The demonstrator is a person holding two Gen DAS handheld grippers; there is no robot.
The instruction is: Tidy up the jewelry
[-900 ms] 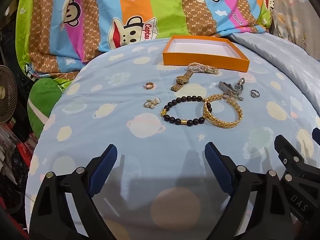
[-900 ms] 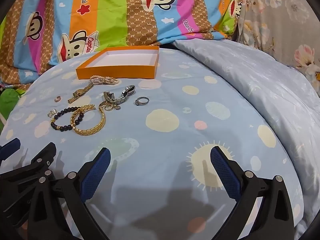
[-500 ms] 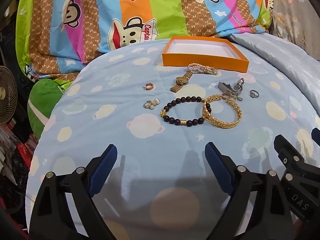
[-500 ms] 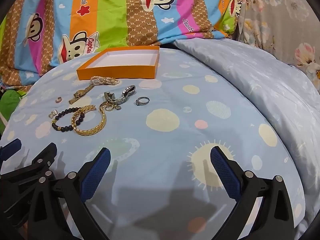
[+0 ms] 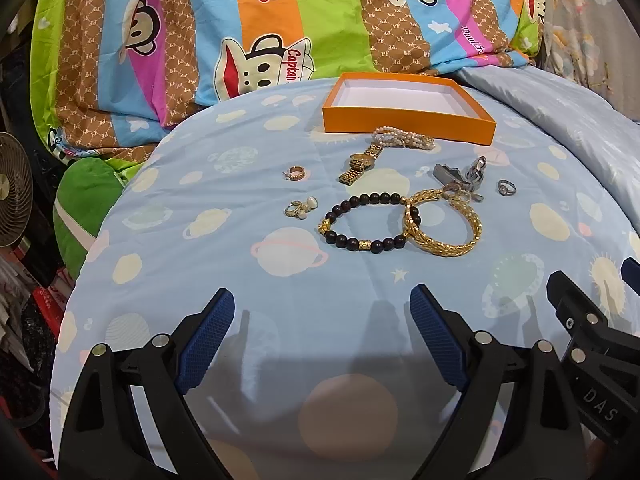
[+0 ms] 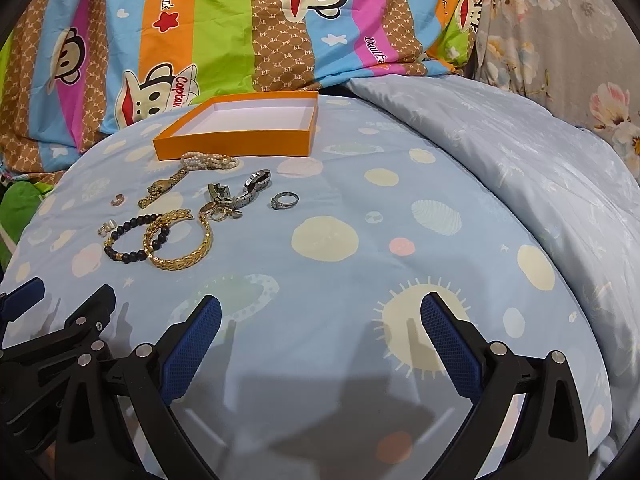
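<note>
An empty orange box (image 5: 408, 120) (image 6: 236, 146) with a white inside sits at the far side of the blue bed sheet. In front of it lies jewelry: a pearl bracelet (image 5: 404, 139), a gold watch (image 5: 360, 164), a silver watch (image 5: 460, 174), a black bead bracelet (image 5: 366, 222), a gold bangle (image 5: 442, 222) (image 6: 178, 240), a silver ring (image 5: 506, 188) (image 6: 283, 201), a gold ring (image 5: 295, 173) and small earrings (image 5: 300, 208). My left gripper (image 5: 320, 336) is open, well short of the jewelry. My right gripper (image 6: 320, 340) is open too, to the right of the pile.
A striped monkey-print quilt (image 5: 280, 28) is bunched behind the box. A pale blue duvet (image 6: 520, 168) rises on the right, with a floral cloth (image 6: 560, 32) beyond. A fan (image 5: 12, 188) and a green cushion (image 5: 86, 200) sit off the bed's left edge.
Both views have shifted very slightly; the jewelry, the box and both open grippers stand as before.
</note>
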